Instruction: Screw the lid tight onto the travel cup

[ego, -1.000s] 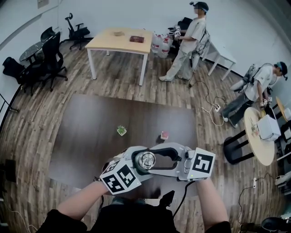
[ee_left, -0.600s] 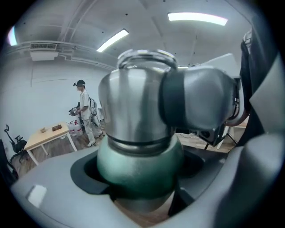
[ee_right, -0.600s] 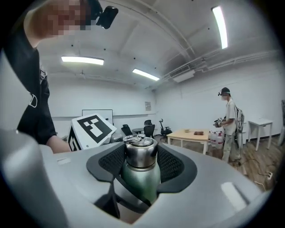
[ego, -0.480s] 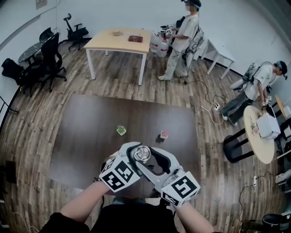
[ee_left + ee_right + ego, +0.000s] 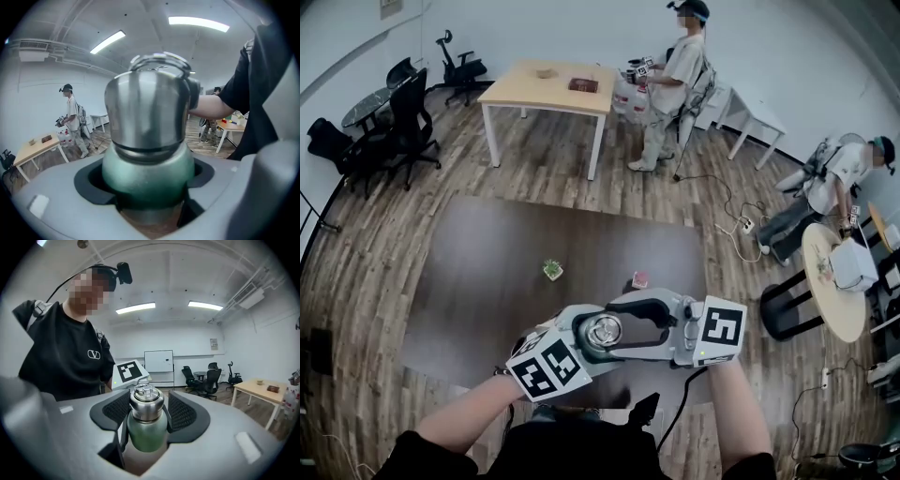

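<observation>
The left tongs (image 5: 147, 190) clamp the cup (image 5: 146, 166); the right tongs (image 5: 146, 417) have just been opening, lid (image 5: 146, 404) between them — a crooked regrip could slip.

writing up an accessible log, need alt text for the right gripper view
The jaws of the right hand-held gripper, just eased wider, sit either side of the steel lid on a green travel cup. Behind are a person in a black t-shirt and an office whiteboard.

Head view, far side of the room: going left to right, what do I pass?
black office chairs → light wooden table → standing person → white table → crouching person
</observation>
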